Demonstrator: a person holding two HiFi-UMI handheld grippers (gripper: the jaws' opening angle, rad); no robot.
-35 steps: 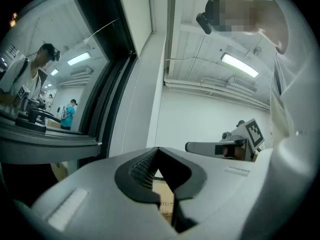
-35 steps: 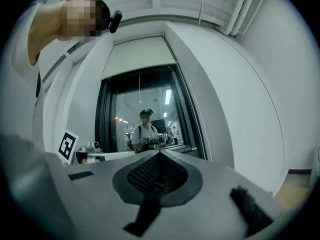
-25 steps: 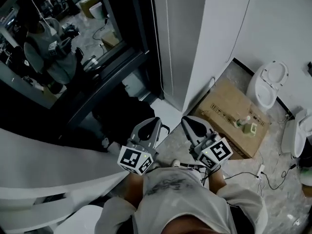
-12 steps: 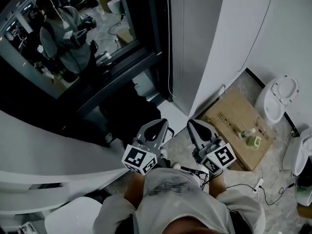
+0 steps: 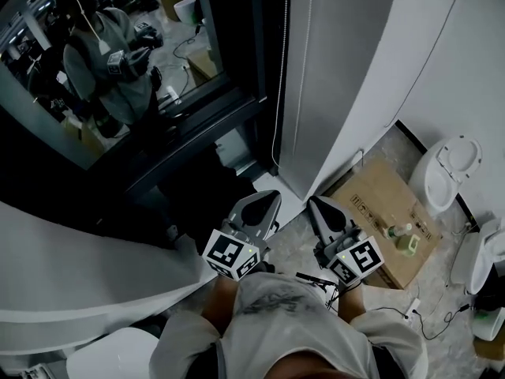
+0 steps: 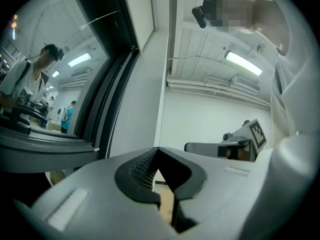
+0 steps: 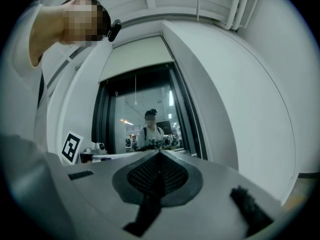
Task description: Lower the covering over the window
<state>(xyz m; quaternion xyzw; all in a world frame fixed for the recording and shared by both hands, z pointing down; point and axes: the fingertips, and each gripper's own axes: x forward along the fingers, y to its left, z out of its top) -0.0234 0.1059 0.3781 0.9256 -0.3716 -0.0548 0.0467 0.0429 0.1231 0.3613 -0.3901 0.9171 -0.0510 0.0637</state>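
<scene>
While both of my grippers hang low in front of me, the head view shows the left gripper (image 5: pixel 267 201) and the right gripper (image 5: pixel 317 205) side by side above the floor, each pinched together with nothing in it. The window (image 5: pixel 118 61) is ahead and to the left, and a thin chain (image 5: pixel 278 93) hangs down its right frame, well above the tips. A box (image 5: pixel 379 204) lies on the floor to the right with a bottle (image 5: pixel 397 230) on it. Its print is too small to read, and the gripper cubes carry only square patterns.

From the left gripper view, the jaws meet at the tip and grip nothing. The window frame runs up the left side.

From the right gripper view, the jaws are likewise together and empty. The blind (image 7: pixel 136 59) sits high, covering only the top of the window, with a cord (image 7: pixel 135 89) hanging from its middle.

I judge that I should raise one gripper, spread its jaws, close squarely on the chain and draw it straight down in even pulls. I cannot tell which strand lowers the blind.
</scene>
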